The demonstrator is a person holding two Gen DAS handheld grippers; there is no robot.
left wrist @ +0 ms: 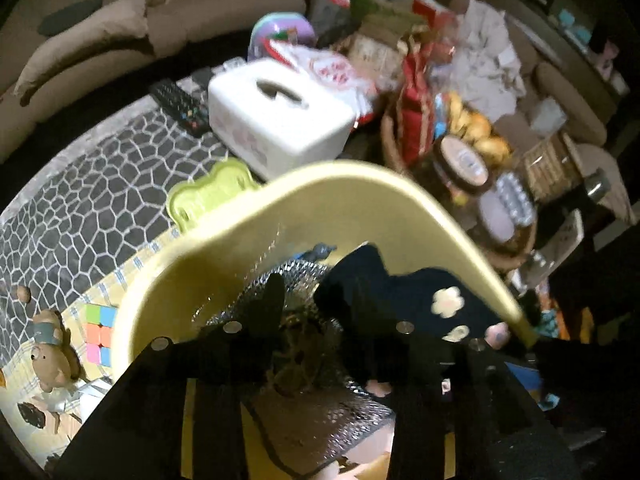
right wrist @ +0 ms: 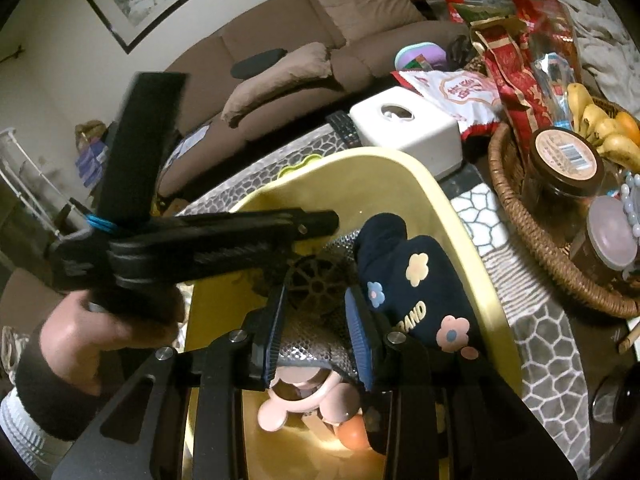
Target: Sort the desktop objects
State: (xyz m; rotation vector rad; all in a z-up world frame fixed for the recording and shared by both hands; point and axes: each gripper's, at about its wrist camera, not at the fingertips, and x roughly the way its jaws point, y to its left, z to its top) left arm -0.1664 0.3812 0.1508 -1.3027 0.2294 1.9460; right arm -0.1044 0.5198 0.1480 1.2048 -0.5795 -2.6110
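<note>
A yellow tub (left wrist: 224, 248) fills the lower middle of both views; its rim also shows in the right wrist view (right wrist: 460, 216). Inside lie a navy sock with flowers (right wrist: 416, 280), a silver mesh pouch (left wrist: 304, 276) and a pink bear-eared item (right wrist: 304, 400). My left gripper (left wrist: 304, 296) is open over the tub, above a dark tangled object (left wrist: 300, 360). It also shows in the right wrist view (right wrist: 224, 232), held by a hand. My right gripper (right wrist: 316, 300) is open above a dark wheel-shaped object (right wrist: 316, 280).
On the patterned table stand a white tissue box (left wrist: 280, 120), a remote (left wrist: 180, 108), a green tray (left wrist: 208, 196) and a wicker basket (right wrist: 520, 216) with jars and bananas. A cube puzzle (left wrist: 100, 332) and a bear toy (left wrist: 50, 356) lie left of the tub.
</note>
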